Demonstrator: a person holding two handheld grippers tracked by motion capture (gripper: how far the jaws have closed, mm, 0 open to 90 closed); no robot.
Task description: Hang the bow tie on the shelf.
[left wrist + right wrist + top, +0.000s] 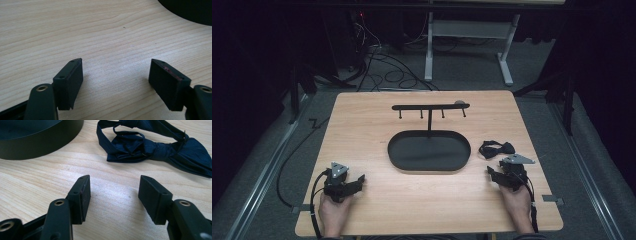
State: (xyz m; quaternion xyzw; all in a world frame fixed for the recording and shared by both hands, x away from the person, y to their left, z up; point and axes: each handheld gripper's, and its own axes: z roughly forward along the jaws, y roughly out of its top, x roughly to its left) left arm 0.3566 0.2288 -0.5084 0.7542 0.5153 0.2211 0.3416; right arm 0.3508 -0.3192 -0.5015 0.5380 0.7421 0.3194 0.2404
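Bow tie, dark navy, lies flat on the wooden bench, just right of the black oval tray that forms the base of a hanger stand with small pegs along its bar. Its strap is looped loosely toward the tray side, and the wider wing spreads away from it.

The right gripper rests on the bench just in front of the bow tie, jaws spread wide and holding nothing. The left gripper sits well apart at the near left corner, jaws likewise wide open and empty over bare wood.

The step in hand looks like a first reach and pick by the right gripper. To do it well, I would aim for the knot at the centre or the strap beside it, where the cloth is bunched and thick enough to pinch, rather than the flat wing. Come in low, with one jaw sliding under the fabric, and close fully before lifting. The strap loop is probably the part to hang on a peg, so leaving it free of the jaws would help.
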